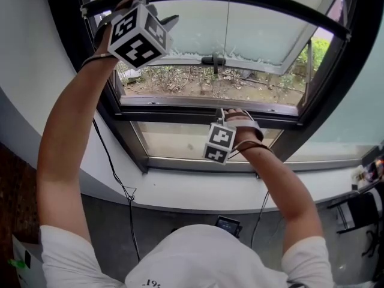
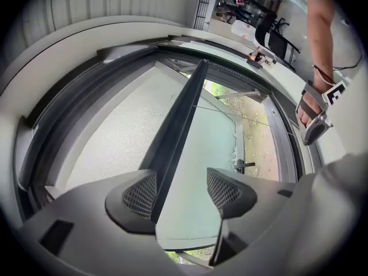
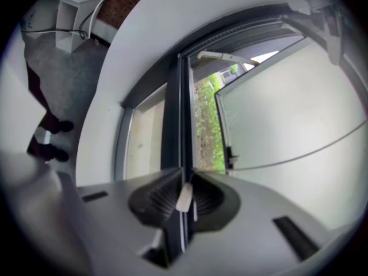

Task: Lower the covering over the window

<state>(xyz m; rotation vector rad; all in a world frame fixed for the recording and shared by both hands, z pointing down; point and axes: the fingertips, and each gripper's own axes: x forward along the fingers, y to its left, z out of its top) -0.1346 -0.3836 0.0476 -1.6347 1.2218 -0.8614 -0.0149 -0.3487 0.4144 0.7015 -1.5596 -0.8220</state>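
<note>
The covering is a pale mesh shade [image 2: 112, 140] with a dark bottom bar [image 1: 270, 2] across the top of the window. My left gripper [image 1: 157, 5] is up at the bar's left end. In the left gripper view the bar [image 2: 184, 114] runs between the jaws of this gripper [image 2: 181, 191], closer to the left pad, and neither pad presses on it. My right gripper [image 1: 231, 114] is low at the window's middle rail. It [image 3: 181, 204] is shut on a small whitish pull tab [image 3: 184, 194]. A thin cord [image 1: 227, 29] runs up from there to the bar.
A frosted pane [image 1: 252, 35] with a black handle [image 1: 214, 60] is swung outward over plants and soil. A black cable [image 1: 114, 167] hangs down the wall below the sill. A cluttered desk edge [image 1: 366, 182] is at the right, and a small dark device [image 1: 228, 225] lies on the floor.
</note>
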